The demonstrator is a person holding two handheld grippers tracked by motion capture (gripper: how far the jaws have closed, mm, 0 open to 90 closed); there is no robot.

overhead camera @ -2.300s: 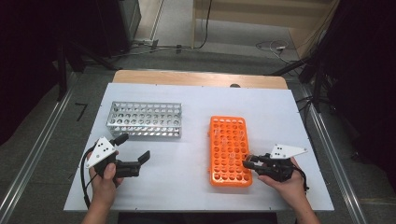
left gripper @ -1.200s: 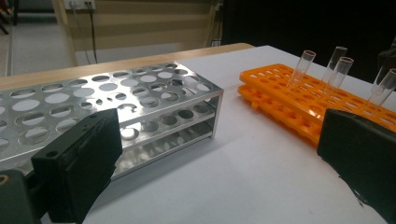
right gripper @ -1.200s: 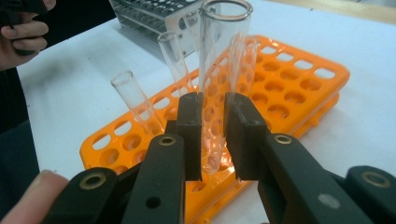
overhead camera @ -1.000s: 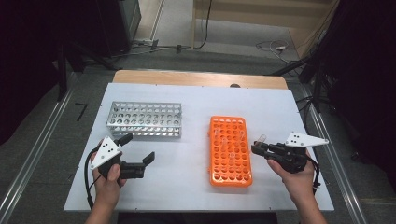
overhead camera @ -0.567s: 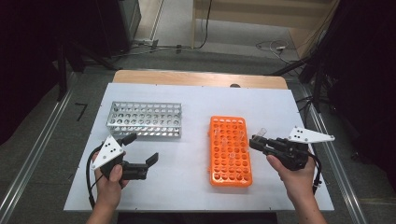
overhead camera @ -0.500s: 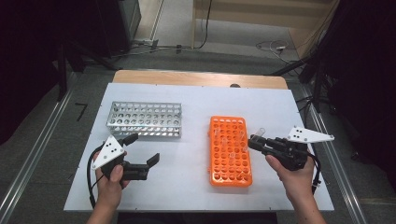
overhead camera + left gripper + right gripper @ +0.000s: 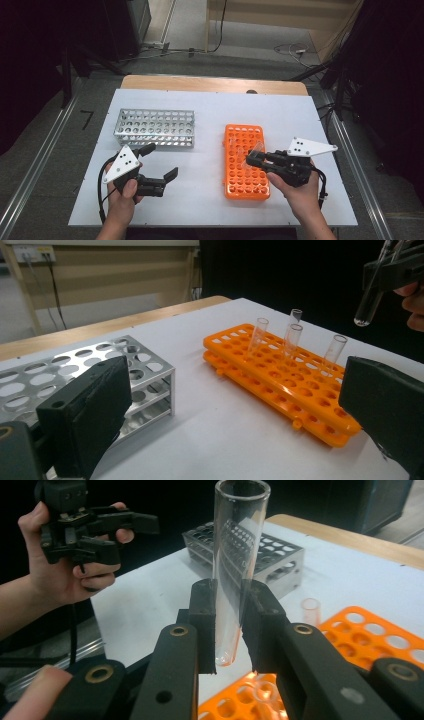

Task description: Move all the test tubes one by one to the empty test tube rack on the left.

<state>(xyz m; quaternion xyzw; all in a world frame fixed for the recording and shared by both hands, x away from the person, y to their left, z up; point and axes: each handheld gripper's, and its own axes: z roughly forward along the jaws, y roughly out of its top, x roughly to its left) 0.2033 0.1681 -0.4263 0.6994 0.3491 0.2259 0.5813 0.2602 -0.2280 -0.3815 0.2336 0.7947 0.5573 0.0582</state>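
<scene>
My right gripper [image 7: 229,625] is shut on a clear glass test tube [image 7: 235,565], which stands upright between its jaws. In the high view this right gripper [image 7: 252,159] hovers over the right side of the orange rack [image 7: 239,175], the tube [image 7: 257,148] sticking out past its tips. From the left gripper view, three more tubes [image 7: 291,337] stand in the orange rack [image 7: 300,390], and the held tube [image 7: 369,302] hangs high at the top right. My left gripper [image 7: 159,162] is open and holds nothing, below the metal rack [image 7: 154,127].
The silver metal rack [image 7: 75,370] has its holes showing no tubes. The white table [image 7: 200,165] has bare room between the two racks. Its wooden far edge [image 7: 210,84] and metal side rails [image 7: 35,165] border the work area.
My right gripper has risen and moved left with the tube, from beside the orange rack to over it. The left gripper has drifted slightly up and right, still open.
</scene>
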